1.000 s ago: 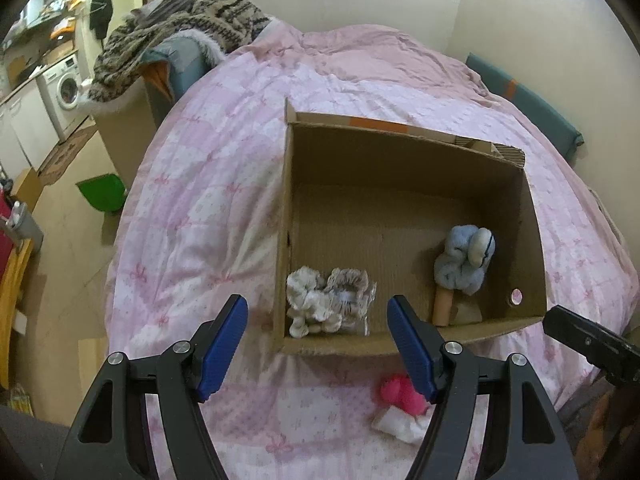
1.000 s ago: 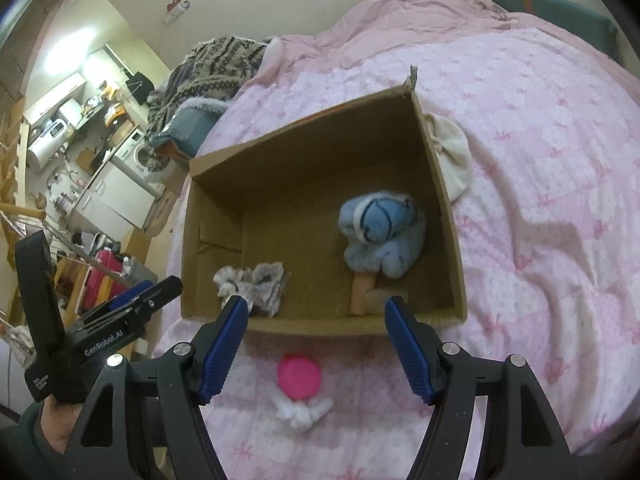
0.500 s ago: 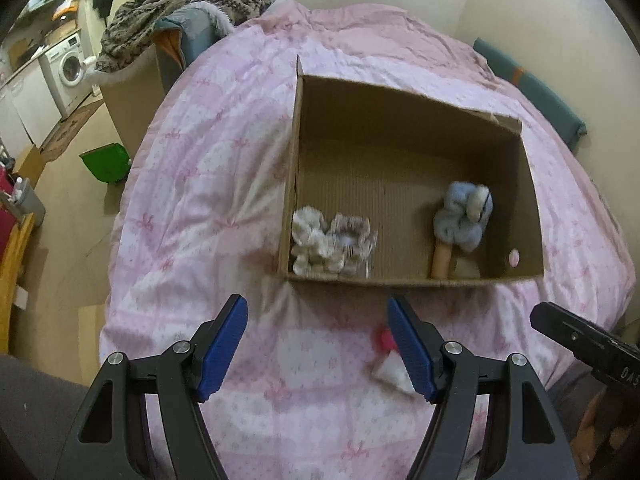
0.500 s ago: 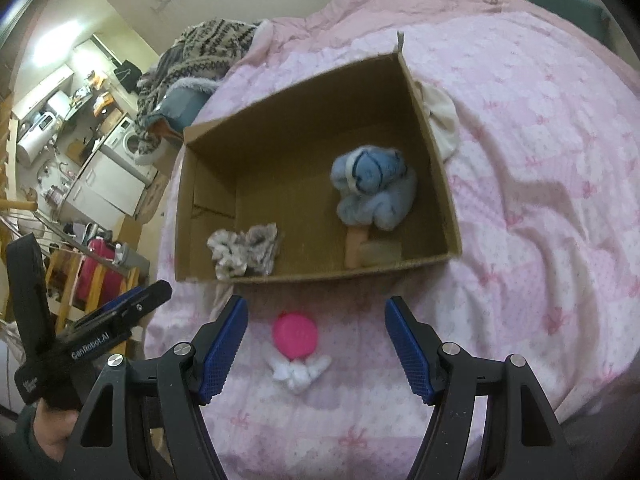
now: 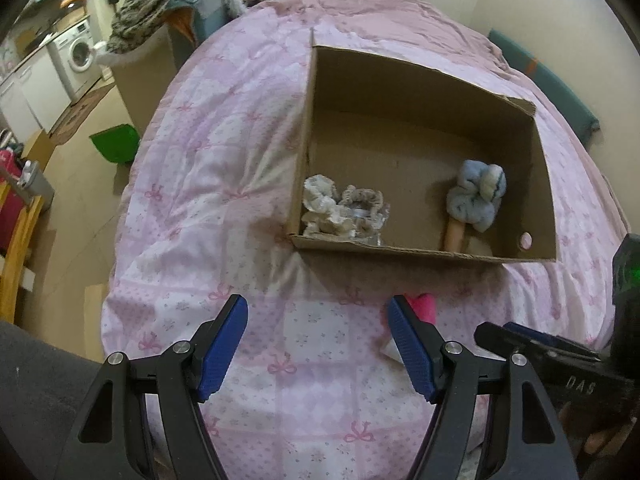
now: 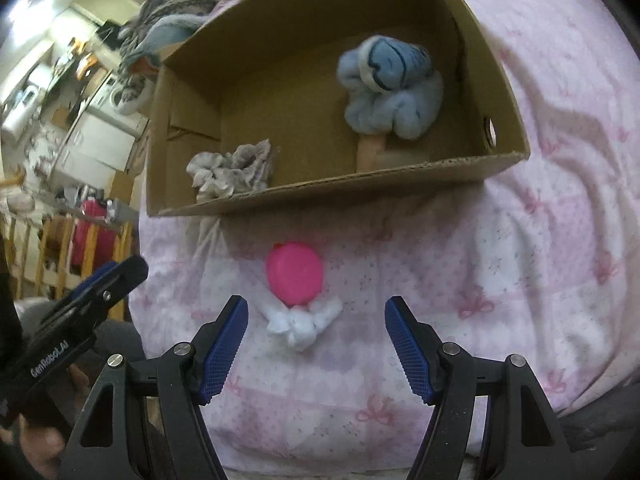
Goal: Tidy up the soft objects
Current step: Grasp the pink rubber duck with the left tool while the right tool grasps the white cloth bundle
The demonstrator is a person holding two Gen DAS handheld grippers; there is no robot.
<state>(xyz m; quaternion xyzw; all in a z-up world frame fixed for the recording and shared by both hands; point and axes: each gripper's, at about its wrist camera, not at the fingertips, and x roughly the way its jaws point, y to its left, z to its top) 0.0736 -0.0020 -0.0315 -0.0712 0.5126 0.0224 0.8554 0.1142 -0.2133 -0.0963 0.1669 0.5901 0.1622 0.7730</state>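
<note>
Both grippers open above the pink quilt; pink-and-white soft toy lies loose, near side of the cardboard box.

Right gripper (image 6: 316,334) stands released, its jaws either side of the pink-and-white soft toy (image 6: 298,286), not touching it. The left view shows only a sliver of that toy (image 5: 424,307) behind the released left gripper (image 5: 318,342). Cardboard box (image 5: 308,136) holds a blue plush (image 6: 390,88) at right and grey scrunchies (image 5: 344,208) at left. Only the left view shows the washing machine (image 5: 80,54) and green bin (image 5: 116,144), far left beyond the quilt (image 5: 224,152).
</note>
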